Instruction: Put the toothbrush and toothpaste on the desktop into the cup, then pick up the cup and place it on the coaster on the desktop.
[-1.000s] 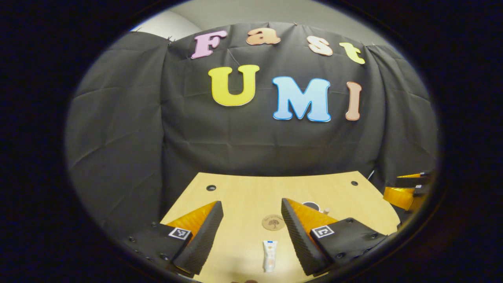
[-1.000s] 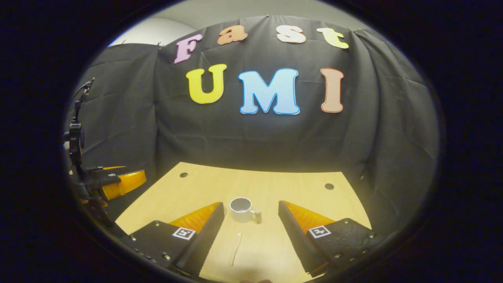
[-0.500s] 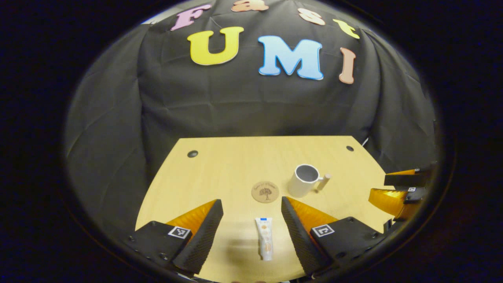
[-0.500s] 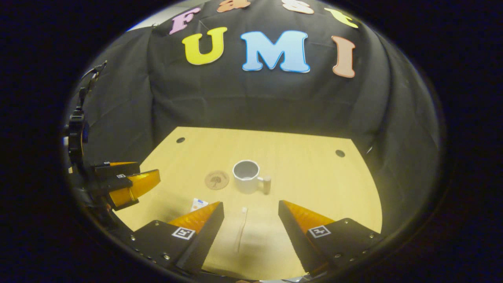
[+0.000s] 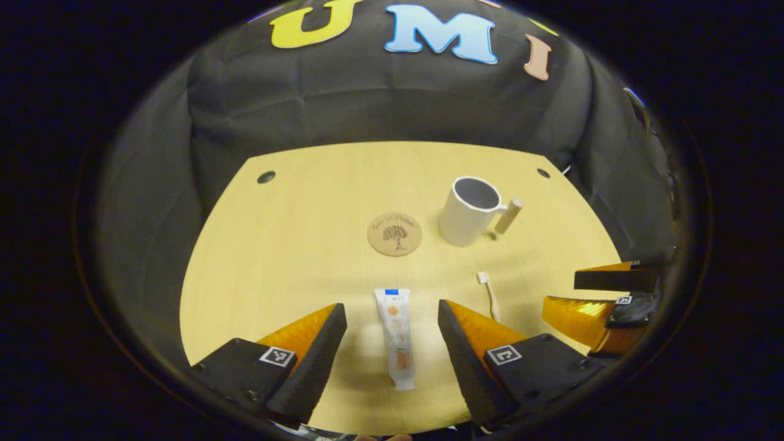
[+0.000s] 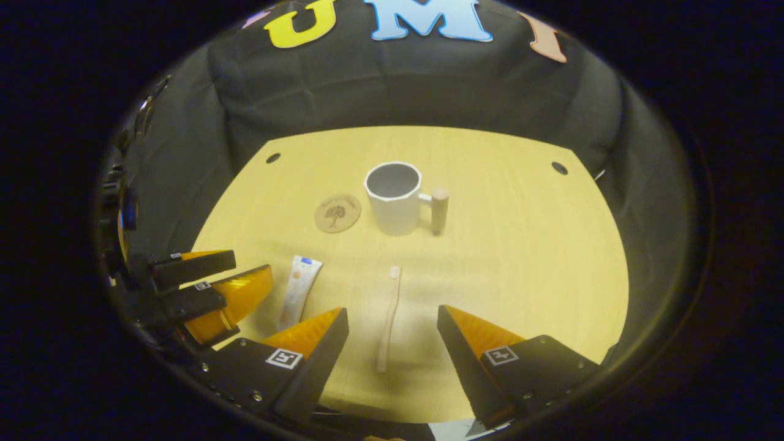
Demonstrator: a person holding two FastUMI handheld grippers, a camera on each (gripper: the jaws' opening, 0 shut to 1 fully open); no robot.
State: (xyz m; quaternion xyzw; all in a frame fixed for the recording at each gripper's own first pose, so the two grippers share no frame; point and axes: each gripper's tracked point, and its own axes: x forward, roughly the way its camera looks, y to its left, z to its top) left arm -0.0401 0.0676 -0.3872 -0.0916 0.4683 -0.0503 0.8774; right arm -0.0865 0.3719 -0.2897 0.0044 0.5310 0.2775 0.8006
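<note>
A white toothpaste tube (image 5: 397,337) lies flat on the wooden desktop (image 5: 294,245), right between the open fingers of my left gripper (image 5: 392,355), which hovers above it. A pale toothbrush (image 6: 388,318) lies lengthwise between the open fingers of my right gripper (image 6: 392,355), bristles toward the cup. The white cup (image 6: 393,197) with a wooden handle stands upright and empty behind them, and the round cork coaster (image 6: 337,212) sits just left of it. The cup (image 5: 470,210), coaster (image 5: 395,233) and toothbrush (image 5: 488,294) also appear in the left gripper view. Neither gripper holds anything.
The other gripper (image 5: 603,300) shows at the right edge of the left gripper view, and at the left edge (image 6: 202,288) of the right gripper view. Two dark holes (image 6: 559,167) mark the desktop's far corners. Black cloth surrounds the table.
Both gripper views have tilted down toward the desktop and moved higher. The toothpaste and toothbrush now lie fully between the respective fingers. Nothing on the table has moved.
</note>
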